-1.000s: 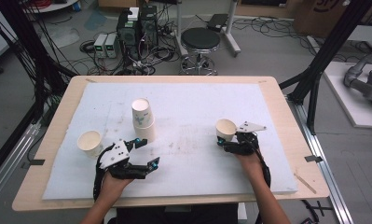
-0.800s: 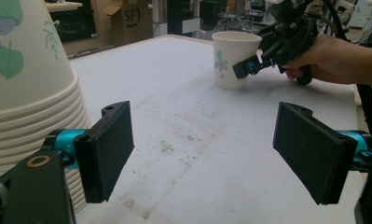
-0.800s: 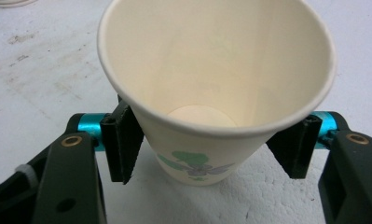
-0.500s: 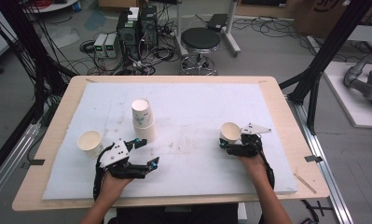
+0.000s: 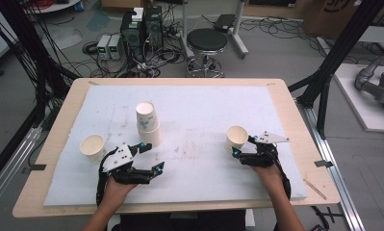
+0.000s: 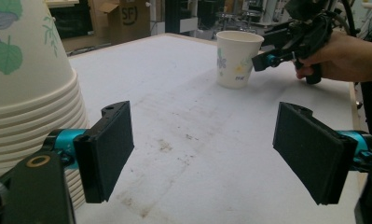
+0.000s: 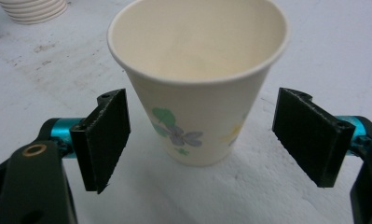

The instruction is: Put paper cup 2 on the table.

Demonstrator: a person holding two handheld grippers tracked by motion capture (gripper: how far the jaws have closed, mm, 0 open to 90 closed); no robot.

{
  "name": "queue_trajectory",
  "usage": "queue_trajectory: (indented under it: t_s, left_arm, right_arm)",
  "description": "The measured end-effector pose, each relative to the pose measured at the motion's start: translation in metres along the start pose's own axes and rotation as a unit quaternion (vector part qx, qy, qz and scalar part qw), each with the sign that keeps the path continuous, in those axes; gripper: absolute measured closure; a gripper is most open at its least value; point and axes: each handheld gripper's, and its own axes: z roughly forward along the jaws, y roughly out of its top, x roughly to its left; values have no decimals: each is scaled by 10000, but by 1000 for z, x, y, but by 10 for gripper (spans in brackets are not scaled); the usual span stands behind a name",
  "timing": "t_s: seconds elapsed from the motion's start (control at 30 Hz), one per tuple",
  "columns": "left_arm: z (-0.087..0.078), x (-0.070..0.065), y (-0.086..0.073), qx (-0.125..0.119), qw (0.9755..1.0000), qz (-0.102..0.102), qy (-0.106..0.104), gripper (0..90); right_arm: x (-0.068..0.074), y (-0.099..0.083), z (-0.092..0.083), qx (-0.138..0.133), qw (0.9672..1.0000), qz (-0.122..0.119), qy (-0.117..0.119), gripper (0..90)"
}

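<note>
Right gripper view looks straight at a flowered paper cup standing upright on the white table, set between the two black pads of the right tool with a clear gap on either side. Those jaws have just been opening, and nothing is gripped; the cup stands free on its own base.

The risk, as I judge it, lies in drawing the right tool back. The cup is light and empty, and a pad that drifts sideways while retreating could clip the wall and tip or skid it. A sudden close at this spacing would likely dent the thin rim too.

From the high view, the cup stands at the right of the table, just off the tips of the right tool, which lies nearer the person. The left tool rests near the front edge with its jaws apart and nothing between them. A stack of cups stands just beyond it, close to its left pad in the left gripper view; a careless swing there could topple the stack. A single cup stands to the left of the left tool.
</note>
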Motion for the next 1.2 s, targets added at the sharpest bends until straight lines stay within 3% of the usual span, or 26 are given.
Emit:
queue_trajectory:
  t_s: [0.27, 0.37, 0.6, 0.93, 1.2]
  left_arm:
    - [-1, 3, 2, -124, 9998, -122, 63, 200]
    - [-1, 5, 4, -189, 9997, -119, 102, 200]
    - [-7, 8, 4, -261, 9994, -101, 200, 199]
    - [-16, 6, 6, -351, 9991, -48, 252, 199]
    - [-17, 4, 7, -380, 9990, -24, 240, 199]
  right_arm:
    - [7, -9, -31, -212, 9995, -50, -231, 197]
    - [13, -12, -44, -403, 9988, -71, -270, 197]
    - [23, -10, -63, -859, 9957, -297, -188, 197]
    - [35, -5, -67, -991, 9943, -390, -85, 198]
    - [34, -5, -67, -999, 9942, -398, -56, 198]
